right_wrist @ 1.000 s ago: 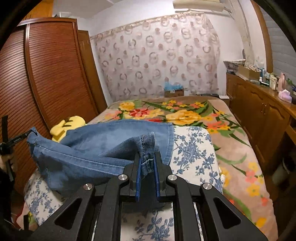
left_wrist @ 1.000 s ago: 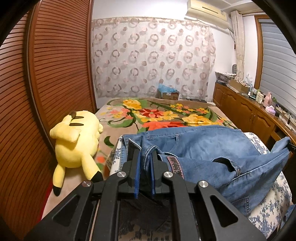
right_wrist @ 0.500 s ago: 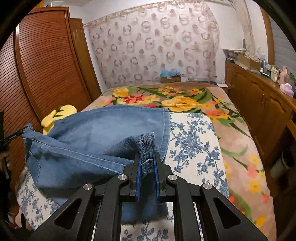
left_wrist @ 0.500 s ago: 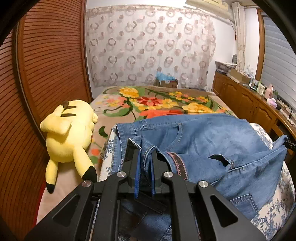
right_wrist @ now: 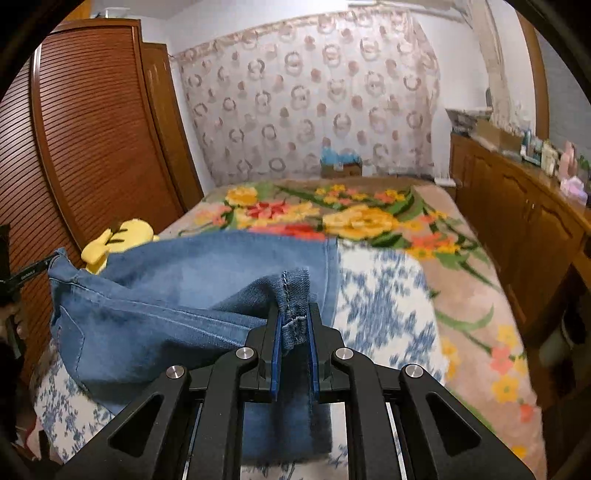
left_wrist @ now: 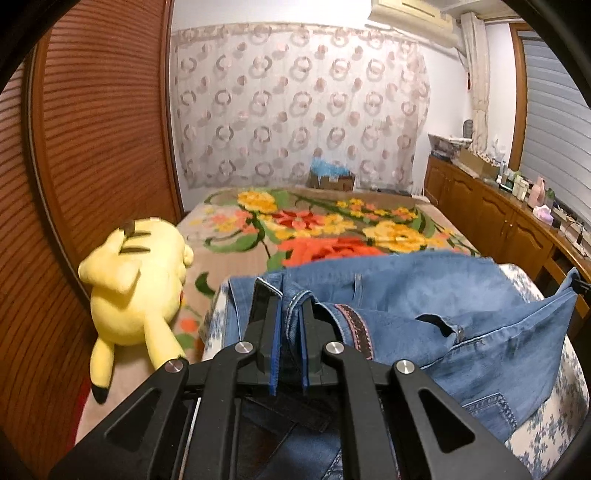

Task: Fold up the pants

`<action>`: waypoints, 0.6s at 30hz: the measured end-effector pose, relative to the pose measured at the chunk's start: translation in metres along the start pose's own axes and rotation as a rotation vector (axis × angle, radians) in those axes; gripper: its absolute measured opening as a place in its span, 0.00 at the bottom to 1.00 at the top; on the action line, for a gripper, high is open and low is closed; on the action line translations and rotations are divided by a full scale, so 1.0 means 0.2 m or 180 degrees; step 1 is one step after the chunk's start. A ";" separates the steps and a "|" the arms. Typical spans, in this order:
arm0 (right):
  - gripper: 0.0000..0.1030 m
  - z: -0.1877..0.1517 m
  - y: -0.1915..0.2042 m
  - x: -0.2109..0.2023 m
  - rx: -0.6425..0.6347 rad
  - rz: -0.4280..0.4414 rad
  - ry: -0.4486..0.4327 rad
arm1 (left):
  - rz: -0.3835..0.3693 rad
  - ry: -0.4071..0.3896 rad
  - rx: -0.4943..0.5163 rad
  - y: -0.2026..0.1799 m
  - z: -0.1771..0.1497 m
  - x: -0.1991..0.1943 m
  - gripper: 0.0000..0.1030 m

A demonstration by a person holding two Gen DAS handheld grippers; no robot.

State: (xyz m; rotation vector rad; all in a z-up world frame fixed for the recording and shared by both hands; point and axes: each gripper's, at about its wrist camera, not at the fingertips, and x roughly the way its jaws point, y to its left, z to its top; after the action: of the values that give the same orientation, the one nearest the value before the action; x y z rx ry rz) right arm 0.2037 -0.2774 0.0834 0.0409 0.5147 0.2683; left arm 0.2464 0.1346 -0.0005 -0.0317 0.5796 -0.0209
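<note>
Left gripper [left_wrist: 289,325] pinching the jeans [left_wrist: 424,295] waistband, right gripper [right_wrist: 293,325] pinching the hem, keeping denim taut for folding.

A ring-patterned curtain [left_wrist: 299,114] covers the far wall. Slatted wooden wardrobe doors [left_wrist: 99,122] line the left side, low wooden cabinets [left_wrist: 495,218] the right. A floral blanket [left_wrist: 332,225] covers the bed; an air conditioner [left_wrist: 413,14] hangs high.

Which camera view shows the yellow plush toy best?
The left wrist view: the yellow plush toy lies there whole on the bed beside the jeans. In the right wrist view only its top shows behind the lifted denim.
</note>
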 end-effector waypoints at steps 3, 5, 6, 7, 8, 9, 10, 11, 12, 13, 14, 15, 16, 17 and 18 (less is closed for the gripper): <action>0.11 0.08 -0.02 -0.05 -0.0016 -0.0011 -0.0112 | 0.0005 -0.0077 0.0009 0.00 0.08 0.01 0.09; 0.11 0.11 -0.02 -0.06 -0.0057 -0.0048 -0.0152 | 0.0008 -0.0109 0.0038 0.00 0.13 0.02 0.09; 0.11 0.12 -0.01 -0.05 -0.0083 -0.0068 -0.0167 | 0.0012 -0.0105 0.0058 -0.01 0.16 0.04 0.09; 0.11 0.14 -0.02 -0.05 -0.0101 -0.0082 -0.0175 | 0.0018 -0.0092 0.0082 -0.01 0.18 0.05 0.09; 0.11 0.15 -0.02 -0.04 -0.0108 -0.0091 -0.0177 | 0.0023 -0.0082 0.0109 -0.02 0.21 0.08 0.09; 0.11 0.16 -0.02 -0.03 -0.0113 -0.0098 -0.0175 | 0.0028 -0.0072 0.0122 -0.03 0.22 0.10 0.09; 0.11 0.16 -0.02 -0.01 -0.0115 -0.0112 -0.0188 | 0.0033 -0.0058 0.0135 -0.04 0.24 0.12 0.09; 0.11 0.15 -0.01 0.02 -0.0117 -0.0125 -0.0175 | 0.0043 -0.0041 0.0147 -0.05 0.25 0.15 0.09; 0.11 0.14 -0.01 0.05 -0.0120 -0.0134 -0.0154 | 0.0051 -0.0024 0.0151 -0.05 0.26 0.17 0.09; 0.11 0.14 -0.01 0.08 -0.0119 -0.0146 -0.0122 | 0.0056 -0.0006 0.0155 -0.06 0.27 0.19 0.09; 0.11 0.12 -0.01 0.10 -0.0117 -0.0155 -0.0089 | 0.0058 0.0011 0.0156 -0.06 0.28 0.21 0.09; 0.11 0.12 -0.02 0.13 -0.0112 -0.0160 -0.0056 | 0.0060 0.0027 0.0161 -0.07 0.28 0.23 0.09; 0.11 0.13 -0.02 0.14 -0.0105 -0.0168 -0.0023 | 0.0062 0.0041 0.0167 -0.07 0.28 0.25 0.09; 0.11 0.13 -0.03 0.16 -0.0098 -0.0178 0.0005 | 0.0061 0.0051 0.0171 -0.08 0.28 0.26 0.09; 0.11 0.14 -0.03 0.17 -0.0089 -0.0185 0.0022 | 0.0057 0.0066 0.0171 -0.08 0.28 0.28 0.09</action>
State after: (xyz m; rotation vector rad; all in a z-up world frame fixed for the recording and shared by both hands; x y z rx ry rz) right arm 0.2472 -0.2727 0.0898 -0.0023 0.5182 0.2190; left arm 0.3233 0.1189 0.0171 0.0260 0.5999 -0.0194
